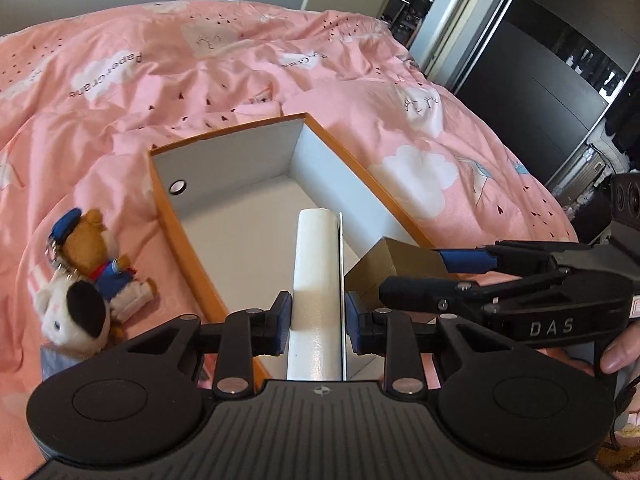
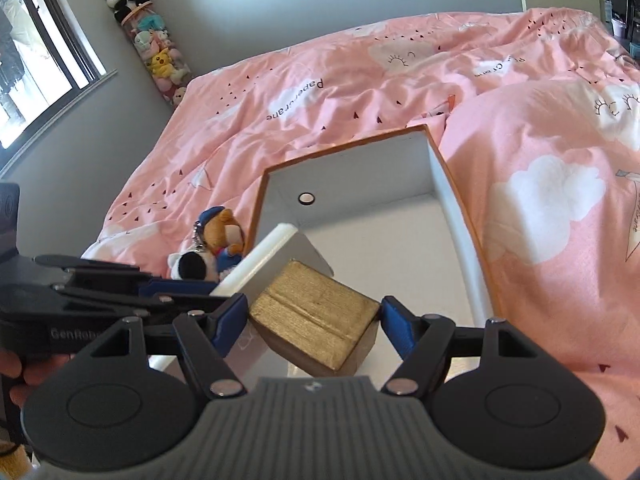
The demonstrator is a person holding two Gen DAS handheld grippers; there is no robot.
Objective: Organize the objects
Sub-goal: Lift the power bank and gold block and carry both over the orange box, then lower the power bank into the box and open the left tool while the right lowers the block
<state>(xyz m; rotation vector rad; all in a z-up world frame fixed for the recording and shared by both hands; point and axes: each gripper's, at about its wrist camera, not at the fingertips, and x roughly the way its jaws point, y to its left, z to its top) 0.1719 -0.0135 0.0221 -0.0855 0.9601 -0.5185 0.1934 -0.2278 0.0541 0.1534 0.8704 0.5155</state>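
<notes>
An open orange box with a white inside (image 1: pixel 256 204) lies on the pink bed; it also shows in the right wrist view (image 2: pixel 452 200). My left gripper (image 1: pixel 318 316) is shut on a flat white box (image 1: pixel 316 264) and holds it over the orange box's near end. The white box also shows in the right wrist view (image 2: pixel 276 252). My right gripper (image 2: pixel 312 316) is shut on a gold box (image 2: pixel 316 316), tilted, beside the white box over the orange box. The gold box also shows in the left wrist view (image 1: pixel 396 264), as does the right gripper (image 1: pixel 416 276).
Two small plush toys on keyrings, a bear in a blue cap (image 1: pixel 96 248) and a white-and-black one (image 1: pixel 76 316), lie on the quilt left of the orange box. A tube of plush toys (image 2: pixel 156 48) stands by the wall. Dark wardrobes (image 1: pixel 540 60) stand right of the bed.
</notes>
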